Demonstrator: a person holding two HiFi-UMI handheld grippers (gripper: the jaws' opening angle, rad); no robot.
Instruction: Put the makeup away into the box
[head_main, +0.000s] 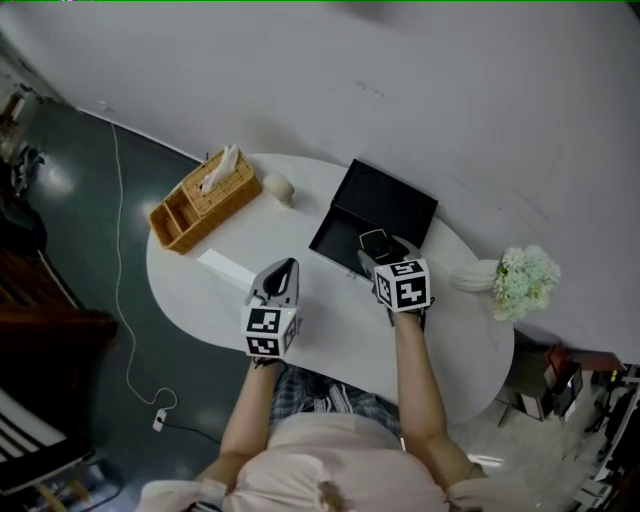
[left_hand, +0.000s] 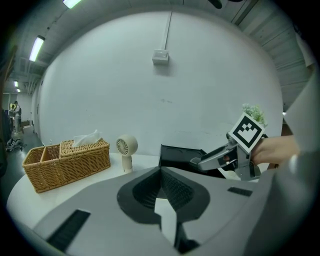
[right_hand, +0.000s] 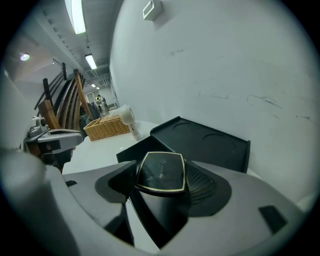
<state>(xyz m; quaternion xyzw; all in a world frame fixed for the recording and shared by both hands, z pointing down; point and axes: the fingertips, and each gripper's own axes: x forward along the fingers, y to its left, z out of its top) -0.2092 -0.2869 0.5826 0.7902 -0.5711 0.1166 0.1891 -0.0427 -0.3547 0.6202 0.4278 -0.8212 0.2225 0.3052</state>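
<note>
A black makeup compact with a gold rim sits between the jaws of my right gripper, which is shut on it. From the head view the compact hangs over the near edge of the open black box, mid-table at the back. The box's lid stands up behind its tray. My left gripper hovers over the table to the left of the box, its jaws together with nothing between them. In the left gripper view, the right gripper reaches toward the box.
A wicker basket holding tissues stands at the table's back left, with a small cream fan beside it. A flat white strip lies left of my left gripper. A white vase of pale flowers lies at the right edge.
</note>
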